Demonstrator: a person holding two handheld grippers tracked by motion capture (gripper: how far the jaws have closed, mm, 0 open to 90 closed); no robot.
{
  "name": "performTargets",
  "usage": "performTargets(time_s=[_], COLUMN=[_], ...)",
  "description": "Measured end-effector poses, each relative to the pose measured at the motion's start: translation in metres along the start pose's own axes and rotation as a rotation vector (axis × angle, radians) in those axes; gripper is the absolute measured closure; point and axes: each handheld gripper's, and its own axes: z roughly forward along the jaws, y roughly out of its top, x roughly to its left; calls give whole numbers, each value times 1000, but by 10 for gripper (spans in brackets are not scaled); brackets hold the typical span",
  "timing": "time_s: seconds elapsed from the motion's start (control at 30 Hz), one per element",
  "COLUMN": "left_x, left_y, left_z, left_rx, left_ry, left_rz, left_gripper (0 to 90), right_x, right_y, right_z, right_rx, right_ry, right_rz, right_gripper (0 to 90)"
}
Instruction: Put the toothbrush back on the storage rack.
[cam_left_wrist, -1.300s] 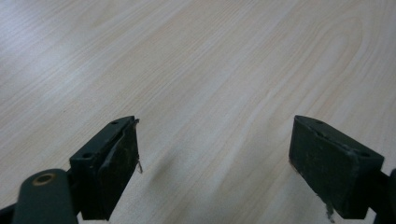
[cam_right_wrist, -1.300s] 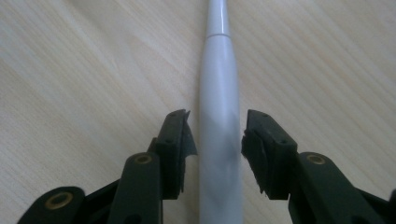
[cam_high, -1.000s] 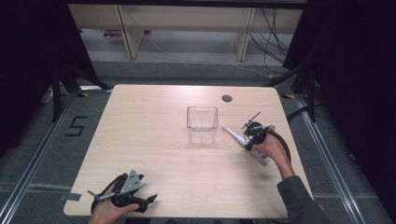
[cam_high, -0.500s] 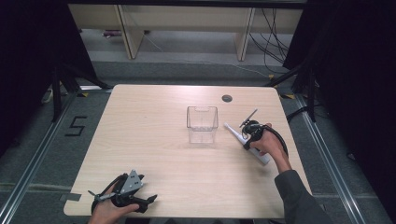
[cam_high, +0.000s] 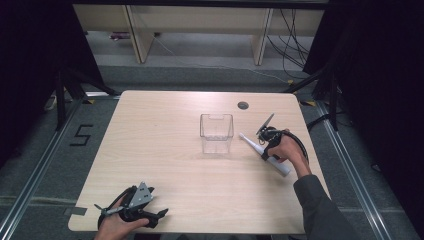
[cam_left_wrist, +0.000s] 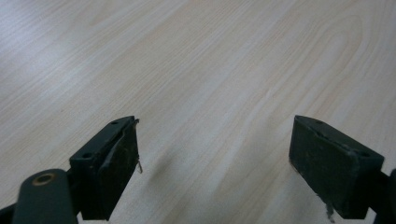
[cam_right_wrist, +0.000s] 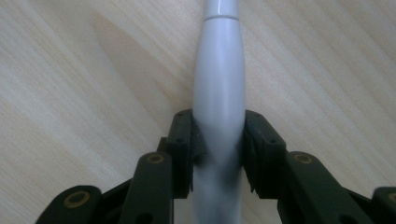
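Note:
A white tapered handle (cam_high: 251, 145) lies on the wooden table (cam_high: 150, 135), just right of a clear square container (cam_high: 216, 132). My right gripper (cam_high: 266, 144) sits over its middle. In the right gripper view both pads press the sides of the handle (cam_right_wrist: 219, 70), so my right gripper (cam_right_wrist: 219, 140) is shut on it; its jaws have just been closing around it. My left gripper (cam_high: 131, 212) rests near the table's front left edge, held in a hand. In the left gripper view its jaws stand wide open over bare wood, with nothing inside my left gripper (cam_left_wrist: 215, 163).
A small round hole (cam_high: 243, 105) is set in the table behind the container. Black cable loops from the right gripper toward the table's right edge. Shelving and cables stand on the floor beyond the far edge.
The right gripper's jaws have drawn in against the white handle, and the hand shifted only slightly. The left gripper has stayed put.

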Motion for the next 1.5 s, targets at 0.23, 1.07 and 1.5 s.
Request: performTargets(time_s=[0.23,1.07,1.5], left_x=[0,0,1], left_y=[0,0,0], left_z=[0,0,0], left_rx=[-3,-6,-8], left_ry=[-2,4,5], left_rz=[-2,-6,-8], left_gripper=[153,154,154], right_x=[1,-20,-12], right_y=[5,-22,-15], right_z=[-1,-60,-76], right_rx=[72,-192,-387], right_ry=[13,-50,-25], right_rz=[20,63,94], right_gripper=[668,670,670])
